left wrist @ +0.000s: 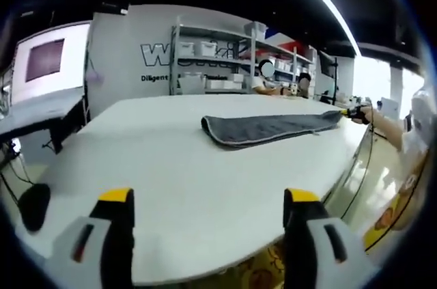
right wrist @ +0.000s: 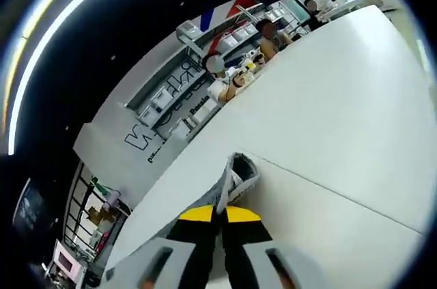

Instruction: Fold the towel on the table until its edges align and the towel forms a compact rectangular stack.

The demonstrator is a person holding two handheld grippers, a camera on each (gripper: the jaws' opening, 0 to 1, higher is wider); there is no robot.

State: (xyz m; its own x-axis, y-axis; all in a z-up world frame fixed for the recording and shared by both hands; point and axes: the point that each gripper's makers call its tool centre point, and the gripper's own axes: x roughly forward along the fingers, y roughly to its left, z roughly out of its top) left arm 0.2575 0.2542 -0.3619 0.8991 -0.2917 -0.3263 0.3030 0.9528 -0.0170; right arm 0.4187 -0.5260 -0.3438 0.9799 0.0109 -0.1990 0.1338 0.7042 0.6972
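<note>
A grey towel (left wrist: pixel 273 127) lies folded into a long narrow strip across the far part of the white table (left wrist: pixel 171 166). My left gripper (left wrist: pixel 208 197) hovers over the near part of the table, well short of the towel, its yellow-tipped jaws wide apart and holding nothing. At the strip's right end my right gripper (left wrist: pixel 354 113) pinches the towel, held by a person's arm. In the right gripper view, my right gripper (right wrist: pixel 219 215) is shut on a bunched end of the towel (right wrist: pixel 237 174), which rises between the yellow tips above the table (right wrist: pixel 341 118).
Shelving (left wrist: pixel 212 57) with white bins stands against the back wall, and people sit beyond the far table edge (left wrist: pixel 270 80). A desk with a monitor (left wrist: pixel 44 60) is at the left. The table's rounded front edge runs just beneath my left jaws.
</note>
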